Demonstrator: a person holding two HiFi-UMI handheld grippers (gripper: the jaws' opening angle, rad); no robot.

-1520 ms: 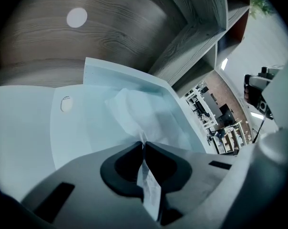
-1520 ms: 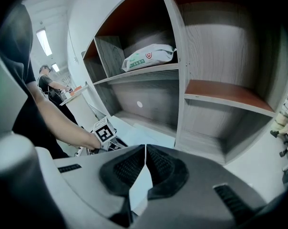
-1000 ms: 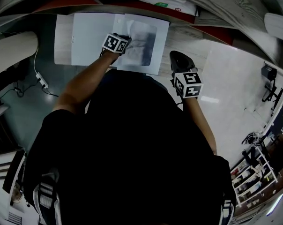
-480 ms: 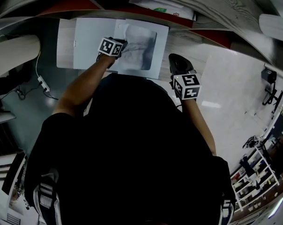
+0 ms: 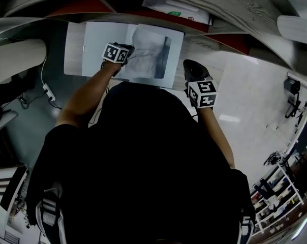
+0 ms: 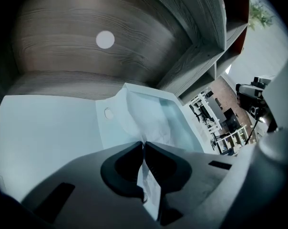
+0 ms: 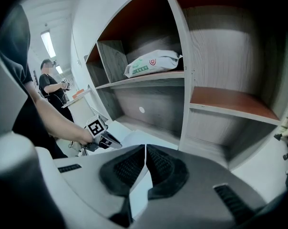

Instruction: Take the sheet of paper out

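Immediately between its jaws, the left hand-held gripper (image 6: pixel 144 144) is clamped on the near edge of the sheet of paper (image 6: pixel 151 120). The sheet rises in a crumpled ridge from the pale plastic folder (image 6: pixel 48 128) just beyond, beside the folder's round snap (image 6: pixel 108 112). The sheet's far part appears to lie inside the folder's clear pocket. Pinching only the paper lets it slide free while the folder lies flat, so extraction looks partway done. Farther off stands the wooden shelf unit (image 6: pixel 134 46). Well to the right, the right hand-held gripper (image 7: pixel 145 149) is closed on nothing, idle, facing the shelves and a white packet (image 7: pixel 152 63).
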